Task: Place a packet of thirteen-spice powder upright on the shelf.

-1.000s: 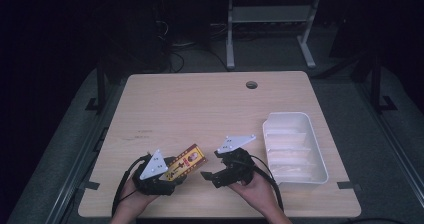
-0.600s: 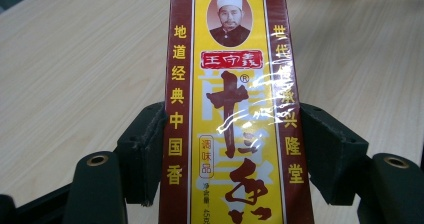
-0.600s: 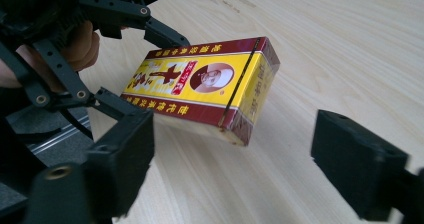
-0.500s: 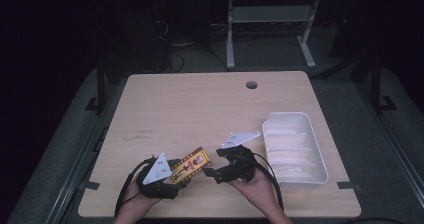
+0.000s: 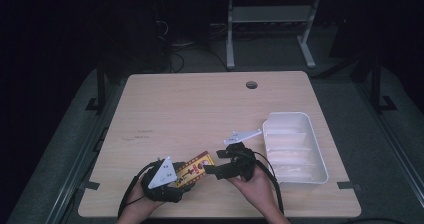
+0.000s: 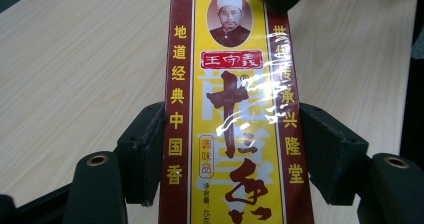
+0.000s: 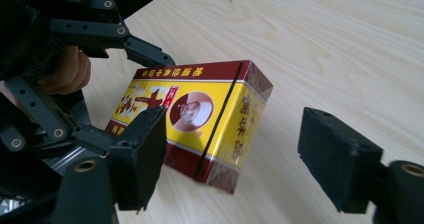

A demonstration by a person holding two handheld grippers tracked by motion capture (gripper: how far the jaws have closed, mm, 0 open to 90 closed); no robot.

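Note:
A yellow and dark red box (image 5: 196, 167) with a portrait and Chinese writing hangs just above the table's front edge. My left gripper (image 5: 184, 178) is shut on it; in the left gripper view both pads (image 6: 330, 156) press the long sides of the box (image 6: 232, 114). My right gripper (image 5: 214, 162) faces the box's far end. In the right gripper view the jaws of my right gripper (image 7: 235, 151) have just been closing. A corner of the box (image 7: 200, 116) lies between them, and the right pad (image 7: 340, 159) stands clear of it.
A white tray (image 5: 287, 117) with dividers sits at the table's right side, close behind my right hand. A round cable hole (image 5: 251, 85) lies near the far edge. Bare wooden tabletop (image 5: 200, 114) stretches ahead of both grippers.
The right gripper's jaws have narrowed a little around the box's far end. Both hands and the box have hardly shifted.

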